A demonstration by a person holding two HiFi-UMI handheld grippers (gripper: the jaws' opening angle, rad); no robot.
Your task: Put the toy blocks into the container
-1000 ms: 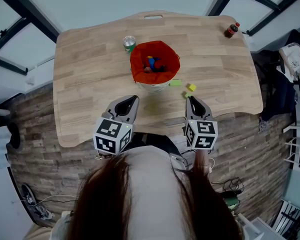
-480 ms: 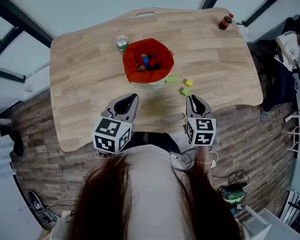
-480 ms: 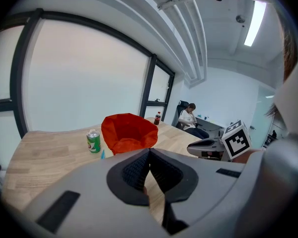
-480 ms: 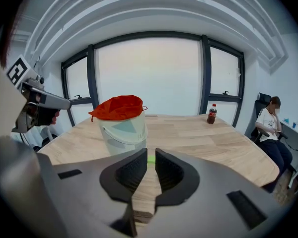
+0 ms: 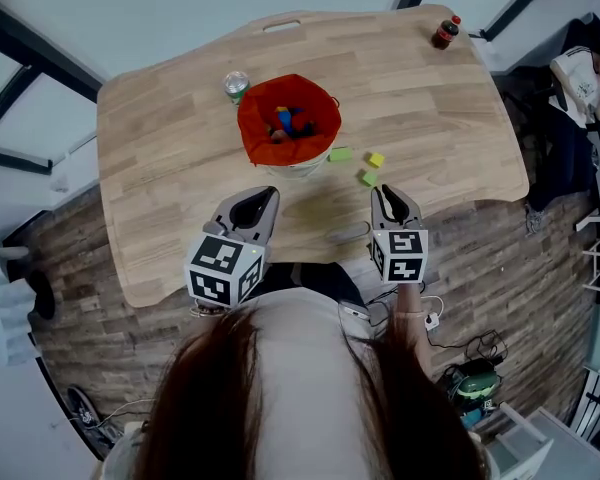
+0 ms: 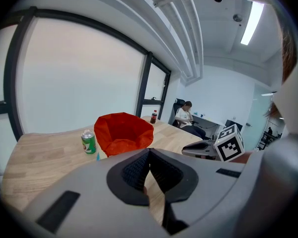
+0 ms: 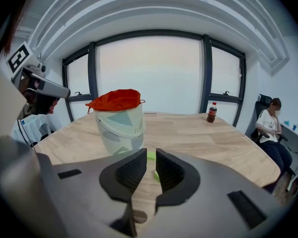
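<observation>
A white container with a red liner stands mid-table with several coloured blocks inside. Three loose blocks lie to its right on the table: a flat green one, a yellow one and a small green one. My right gripper hovers just behind the small green block, shut and empty. In the right gripper view, green blocks show past its jaw tips, with the container to the left. My left gripper is shut and empty, below the container.
A green can stands left of the container, and a cola bottle sits at the table's far right corner. The wooden table has its near edge just under both grippers. A person sits at a desk in the background.
My right gripper has sunk a little toward the table behind the small green block. The head view has shifted. The left gripper has stayed put.
</observation>
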